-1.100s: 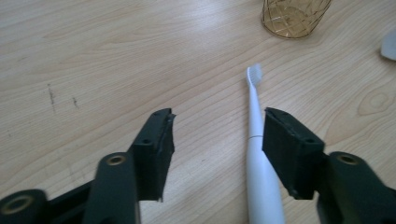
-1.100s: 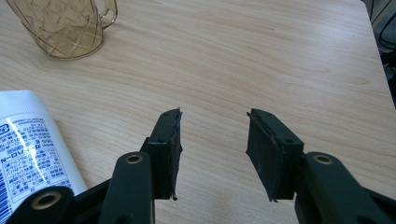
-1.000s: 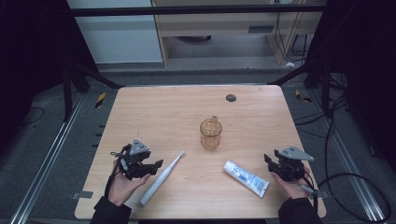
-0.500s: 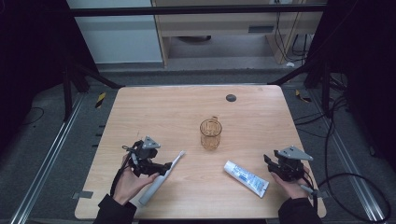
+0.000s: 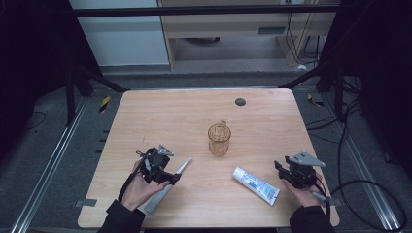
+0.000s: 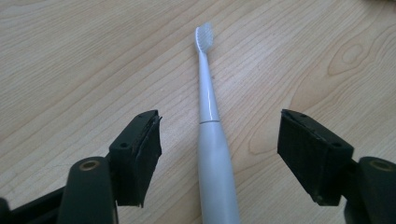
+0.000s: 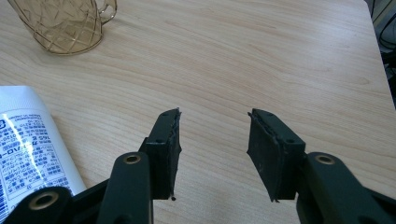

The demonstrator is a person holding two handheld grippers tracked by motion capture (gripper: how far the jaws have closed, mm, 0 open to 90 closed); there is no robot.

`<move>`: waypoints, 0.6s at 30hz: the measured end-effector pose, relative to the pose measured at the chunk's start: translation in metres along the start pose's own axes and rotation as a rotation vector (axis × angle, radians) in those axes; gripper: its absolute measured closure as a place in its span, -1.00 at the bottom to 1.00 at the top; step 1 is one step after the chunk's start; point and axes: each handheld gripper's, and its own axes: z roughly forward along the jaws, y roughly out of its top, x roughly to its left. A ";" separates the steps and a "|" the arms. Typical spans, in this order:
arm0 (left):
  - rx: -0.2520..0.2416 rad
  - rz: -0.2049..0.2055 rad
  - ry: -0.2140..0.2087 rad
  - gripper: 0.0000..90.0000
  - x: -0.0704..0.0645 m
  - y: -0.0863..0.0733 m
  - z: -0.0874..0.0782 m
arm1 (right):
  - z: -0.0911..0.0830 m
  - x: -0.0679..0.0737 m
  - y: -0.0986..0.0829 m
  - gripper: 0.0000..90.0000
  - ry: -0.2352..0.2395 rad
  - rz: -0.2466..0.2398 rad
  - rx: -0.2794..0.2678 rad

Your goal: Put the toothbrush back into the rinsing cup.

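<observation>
**Open jaws over a toothbrush**

Both jaws of the left gripper (image 6: 219, 154) stand wide apart, one on each side of the long white plastic electric toothbrush (image 6: 211, 140). The toothbrush lies flat on the light wooden table (image 5: 272, 121), and neither jaw touches it. Its thick handle runs down between the jaws, and its small bristle head points away from the gripper.

From the high view, the left gripper (image 5: 167, 175) sits near the front left part of the table, right over the toothbrush (image 5: 170, 182). A hand (image 5: 138, 187) holds it from behind. The brush head points toward the clear amber glass mug with a handle (image 5: 219, 139), which stands upright near the middle of the table, a little way off.

Over on the other side, the right gripper (image 7: 212, 140) also has its jaws open, though less wide, with bare table between them. It holds nothing. From the high view, this gripper (image 5: 284, 172) rests near the front right of the table. Just beside it lies a white toothpaste tube with blue print (image 5: 256, 185), flat on the wood. A small dark round spot (image 5: 240, 101) sits near the far edge of the table.
</observation>
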 end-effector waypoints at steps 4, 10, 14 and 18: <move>0.021 0.009 -0.001 -0.27 0.002 -0.001 0.003 | 0.001 0.000 0.000 0.19 0.001 0.001 0.006; 0.051 0.013 -0.006 -0.17 0.004 -0.002 0.009 | 0.001 0.000 0.000 0.19 0.003 0.000 0.010; 0.081 0.011 -0.014 -0.09 0.005 -0.002 0.014 | 0.002 0.000 0.000 0.20 0.001 -0.006 0.014; 0.094 0.014 -0.015 -0.03 0.006 -0.002 0.015 | 0.002 0.000 0.000 0.20 0.003 -0.005 0.017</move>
